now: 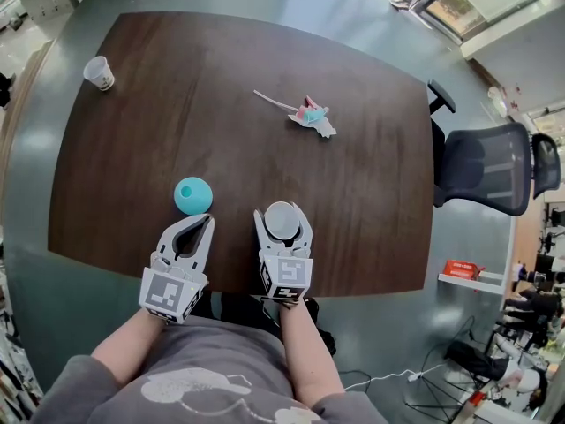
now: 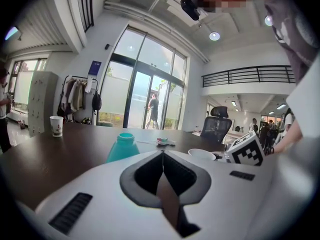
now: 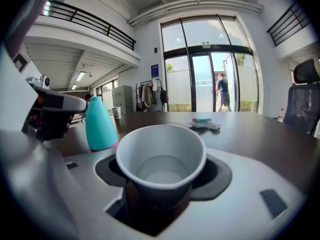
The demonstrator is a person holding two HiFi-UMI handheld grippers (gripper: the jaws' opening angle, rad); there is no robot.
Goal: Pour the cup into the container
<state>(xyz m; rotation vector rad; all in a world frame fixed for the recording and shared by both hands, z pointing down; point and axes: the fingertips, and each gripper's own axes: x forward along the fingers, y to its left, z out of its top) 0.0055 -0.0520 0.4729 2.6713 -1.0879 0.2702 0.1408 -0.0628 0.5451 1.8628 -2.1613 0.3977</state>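
Observation:
A white paper cup [image 1: 282, 220] stands upright near the table's front edge, and my right gripper [image 1: 282, 214] is shut on it, one jaw on each side. In the right gripper view the cup [image 3: 161, 156] fills the middle between the dark pads [image 3: 220, 176]. A teal bottle-shaped container [image 1: 192, 195] stands to the cup's left, a short way apart. It also shows in the left gripper view as a teal container [image 2: 122, 146] and in the right gripper view as a teal container [image 3: 100, 124]. My left gripper [image 1: 203, 221] is just in front of it, shut and empty, its jaws meeting at the tips [image 2: 162, 154].
A second paper cup [image 1: 99, 72] stands at the far left corner of the dark wooden table [image 1: 353, 201]. A crumpled wrapper with a straw [image 1: 309, 115] lies past the middle. An office chair [image 1: 490, 166] stands off the right edge.

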